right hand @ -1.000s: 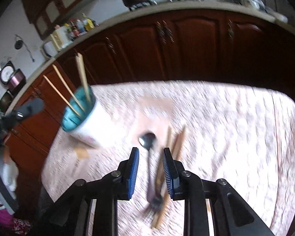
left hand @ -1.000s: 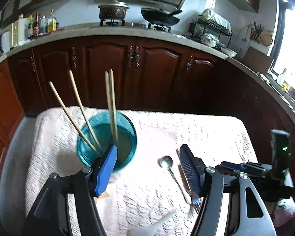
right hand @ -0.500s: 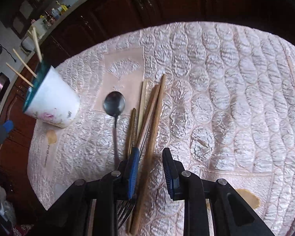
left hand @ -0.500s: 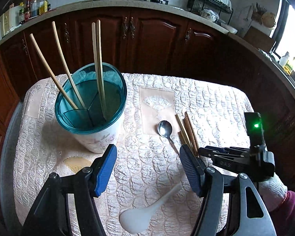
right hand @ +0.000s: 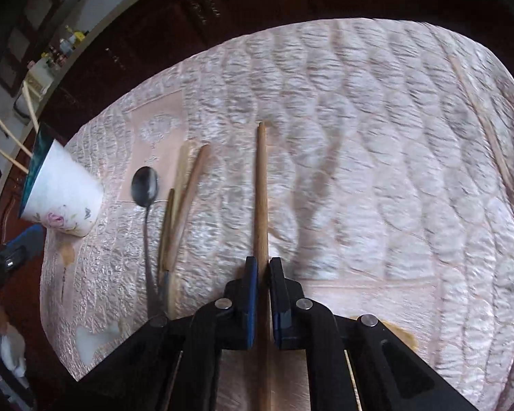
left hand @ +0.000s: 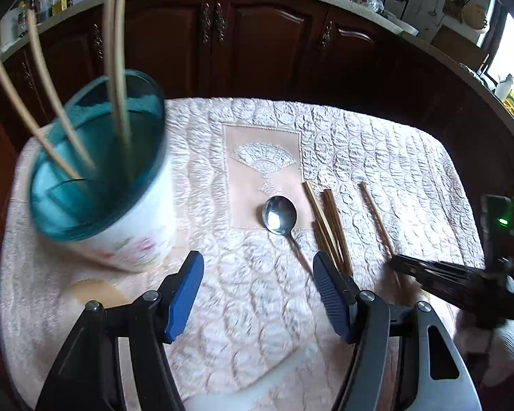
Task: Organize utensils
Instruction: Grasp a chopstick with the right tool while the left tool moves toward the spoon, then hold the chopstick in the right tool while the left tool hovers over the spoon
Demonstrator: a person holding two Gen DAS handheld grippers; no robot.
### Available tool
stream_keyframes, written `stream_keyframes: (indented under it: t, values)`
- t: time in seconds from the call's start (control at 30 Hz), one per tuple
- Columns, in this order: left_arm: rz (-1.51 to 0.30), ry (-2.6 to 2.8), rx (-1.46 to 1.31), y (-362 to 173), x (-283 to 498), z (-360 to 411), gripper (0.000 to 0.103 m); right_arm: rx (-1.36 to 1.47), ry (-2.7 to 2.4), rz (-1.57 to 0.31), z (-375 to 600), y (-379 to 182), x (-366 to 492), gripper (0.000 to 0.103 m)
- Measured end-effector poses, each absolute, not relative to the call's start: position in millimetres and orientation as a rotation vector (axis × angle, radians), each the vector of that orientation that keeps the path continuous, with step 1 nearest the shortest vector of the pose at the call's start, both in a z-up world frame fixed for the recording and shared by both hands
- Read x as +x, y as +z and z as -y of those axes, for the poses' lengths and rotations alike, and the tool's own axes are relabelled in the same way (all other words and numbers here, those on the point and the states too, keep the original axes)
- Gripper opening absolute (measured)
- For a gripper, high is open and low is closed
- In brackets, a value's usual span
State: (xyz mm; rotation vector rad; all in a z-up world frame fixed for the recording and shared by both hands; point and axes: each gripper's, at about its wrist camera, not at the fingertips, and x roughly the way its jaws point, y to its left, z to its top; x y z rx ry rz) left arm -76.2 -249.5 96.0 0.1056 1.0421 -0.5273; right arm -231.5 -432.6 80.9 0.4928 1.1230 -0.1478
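Now the right tongs (right hand: 261,270) are pinching one brown chopstick (right hand: 261,185); next, carrying it leftward into the holder cup (right hand: 63,202), while the left tongs (left hand: 258,286) are gaping wide, empty.

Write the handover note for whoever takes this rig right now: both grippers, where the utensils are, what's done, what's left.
Right gripper: jaws shut on one brown chopstick, away from the pile.
Left gripper: open, empty, hovering between the holder and the spoon.
Holder: on the cloth, four pale chopsticks already standing in it.
On the cloth: metal spoon, the remaining brown chopsticks beside it.
Left: put the held chopstick in the holder, then the remaining chopsticks and the spoon.
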Motion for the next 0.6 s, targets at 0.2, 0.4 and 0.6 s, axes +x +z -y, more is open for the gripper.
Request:
stream_keyframes:
  t: [0.2, 0.4, 0.6]
  values:
    - [-1.065, -0.520, 0.100, 72.4, -56.9, 273.6, 0.067, 0.544, -0.113, -1.075, 446.5, 97.8, -241.6, 0.017]
    - [-1.066, -0.500, 0.108, 59.2, -42.4, 285.1, 0.067, 0.552, -0.102, -1.065, 452.9, 103.1, -232.7, 0.018]
    - [-1.063, -0.505, 0.137, 53.8, -35.5, 291.1, 0.067, 0.543, -0.096, -1.073, 455.0, 101.4, -221.9, 0.019]
